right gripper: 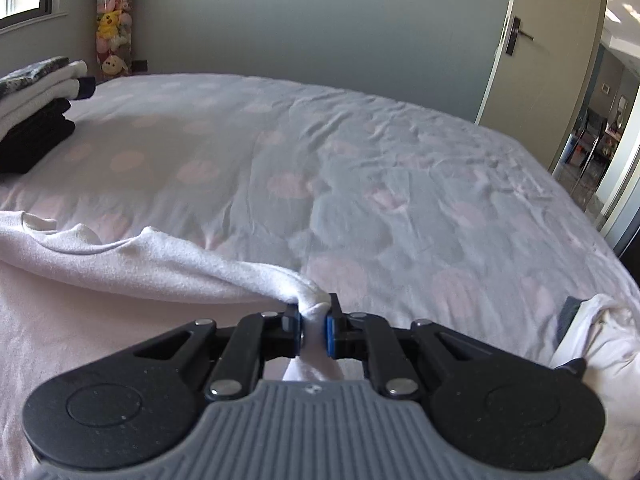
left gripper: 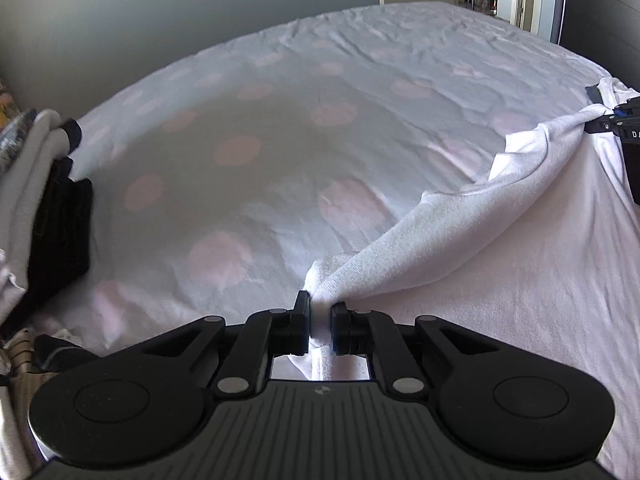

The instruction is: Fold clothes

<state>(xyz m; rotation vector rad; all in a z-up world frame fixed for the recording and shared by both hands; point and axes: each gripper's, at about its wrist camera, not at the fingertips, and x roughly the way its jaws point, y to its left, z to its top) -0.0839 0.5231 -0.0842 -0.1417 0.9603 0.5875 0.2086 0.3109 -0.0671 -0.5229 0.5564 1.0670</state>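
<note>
A white garment [left gripper: 460, 236] lies on the bed, its near edge lifted and stretched between my two grippers. My left gripper [left gripper: 321, 314] is shut on one bunched corner of it. My right gripper [right gripper: 313, 322] is shut on the other corner, and it also shows in the left wrist view [left gripper: 612, 120] at the far right. The garment [right gripper: 140, 264] runs off to the left in the right wrist view, its neckline facing the bed's middle. The rest of it lies flat below the grippers.
The bed [right gripper: 360, 180] has a pale sheet with pink dots. A stack of folded clothes [right gripper: 36, 96], white over black, sits at the left; it also shows in the left wrist view [left gripper: 44, 200]. More white cloth [right gripper: 600, 340] lies at the right edge. An open door [right gripper: 532, 60] stands beyond.
</note>
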